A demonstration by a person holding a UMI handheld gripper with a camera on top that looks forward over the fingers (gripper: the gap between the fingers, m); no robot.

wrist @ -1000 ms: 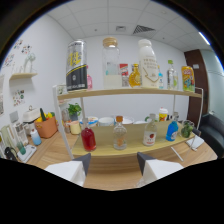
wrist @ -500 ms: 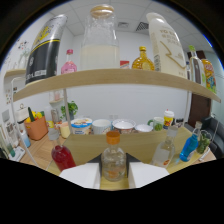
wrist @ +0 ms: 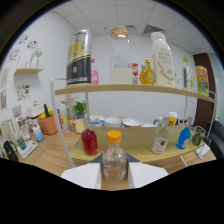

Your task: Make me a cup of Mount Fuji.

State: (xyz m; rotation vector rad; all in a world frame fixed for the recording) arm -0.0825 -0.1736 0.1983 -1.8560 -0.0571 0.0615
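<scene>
A small clear glass bottle (wrist: 114, 159) with an orange cap and a little amber liquid stands upright between my two white fingers (wrist: 82, 176). My gripper (wrist: 114, 176) is shut on it, with both fingers pressed to its sides. The bottle is in front of the lower shelf board (wrist: 140, 154), held off it. Beyond the fingers to the left, a red bottle (wrist: 90, 142) stands on that shelf. To the right stand a white bottle with a red label (wrist: 160, 141) and a blue bottle (wrist: 183, 138).
The upper shelf (wrist: 125, 89) carries a black-and-yellow can (wrist: 79, 57), a tall glass jar of white liquid (wrist: 119, 57), a white bottle (wrist: 162, 60) and a yellow bottle (wrist: 146, 74). Bowls (wrist: 114, 121) line the back. An orange pot (wrist: 48, 123) sits on the left counter.
The gripper closed in around the orange-capped bottle on the lower shelf, then drew back with it. The bottle stays between the fingers while the shelves look farther away.
</scene>
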